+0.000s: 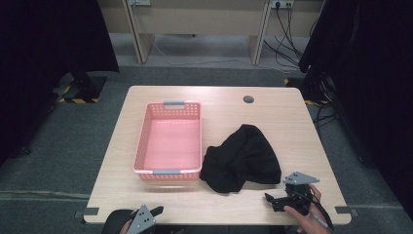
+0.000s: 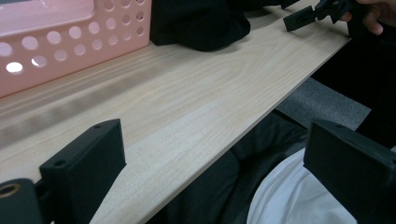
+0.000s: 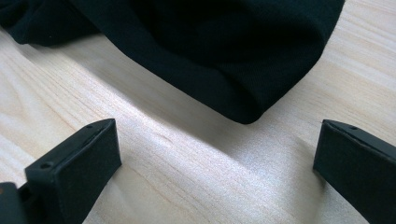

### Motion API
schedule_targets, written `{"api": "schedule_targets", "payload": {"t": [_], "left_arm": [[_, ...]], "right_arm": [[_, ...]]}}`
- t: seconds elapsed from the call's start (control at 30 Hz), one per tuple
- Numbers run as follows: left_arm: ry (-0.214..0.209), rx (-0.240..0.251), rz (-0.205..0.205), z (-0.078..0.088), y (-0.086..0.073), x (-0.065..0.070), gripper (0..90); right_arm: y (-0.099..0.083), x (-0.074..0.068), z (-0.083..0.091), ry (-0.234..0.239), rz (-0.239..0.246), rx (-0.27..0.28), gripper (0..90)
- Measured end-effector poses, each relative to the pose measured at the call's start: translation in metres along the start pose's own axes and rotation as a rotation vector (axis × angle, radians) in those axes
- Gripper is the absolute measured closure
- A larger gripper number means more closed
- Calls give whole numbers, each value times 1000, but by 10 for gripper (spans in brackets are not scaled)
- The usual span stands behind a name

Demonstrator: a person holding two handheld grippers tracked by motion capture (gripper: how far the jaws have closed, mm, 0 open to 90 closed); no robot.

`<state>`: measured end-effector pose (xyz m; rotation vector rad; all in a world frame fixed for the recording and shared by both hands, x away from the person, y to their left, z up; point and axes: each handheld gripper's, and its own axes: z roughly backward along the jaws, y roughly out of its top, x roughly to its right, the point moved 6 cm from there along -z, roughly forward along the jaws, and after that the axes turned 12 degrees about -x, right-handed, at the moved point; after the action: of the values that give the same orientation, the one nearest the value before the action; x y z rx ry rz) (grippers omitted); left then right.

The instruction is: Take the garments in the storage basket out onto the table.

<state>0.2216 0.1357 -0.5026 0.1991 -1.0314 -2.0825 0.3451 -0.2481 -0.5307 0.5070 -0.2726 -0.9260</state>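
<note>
**Two open grippers, one loose cloth: risks before the first grab**

Largest first. Table [image 1: 146,195]: pale wood, and the near edge is a hazard. The left gripper [image 1: 144,218] sits right at that edge at about 7 o'clock, and in the left gripper view one jaw hangs past the edge, over the person's lap. Its jaws stand spread with nothing between them. A low sweep inward from there could knock a jaw on the table lip.

Pink basket [image 1: 168,141]: left of centre, long axis running 12 to 6, nothing in it. It looks light, with perforated walls. The black cloth [image 1: 243,158] touches or nearly touches its right wall near the 6 o'clock corner; I can't tell which. Dragging the cloth sideways instead of lifting could shove the basket or snag on the rim.

Black cloth: crumpled heap right of centre, roughly 4 o'clock from the table's middle. My read is that it goes into the basket. Risk: the folds are stacked, so a pinch on the top layer alone would leave the rest trailing and draped over the rim.

Right gripper [image 1: 281,199]: at 5 o'clock, near the front edge, just beside the cloth's near fold. Jaws spread wide, pinching nothing, the fold [image 3: 243,109] ahead of them and apart. Closing too early would catch only air; coming in too flat would scrape the wood and push the fold away.
</note>
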Motion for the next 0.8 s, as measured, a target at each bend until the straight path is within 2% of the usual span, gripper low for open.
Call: {"api": "schedule_targets", "payload": {"t": [0.8], "left_arm": [[-19, -9, -8, -2, -7, 8, 44]], "right_arm": [[0, 0, 0, 0, 0, 0, 8]]}}
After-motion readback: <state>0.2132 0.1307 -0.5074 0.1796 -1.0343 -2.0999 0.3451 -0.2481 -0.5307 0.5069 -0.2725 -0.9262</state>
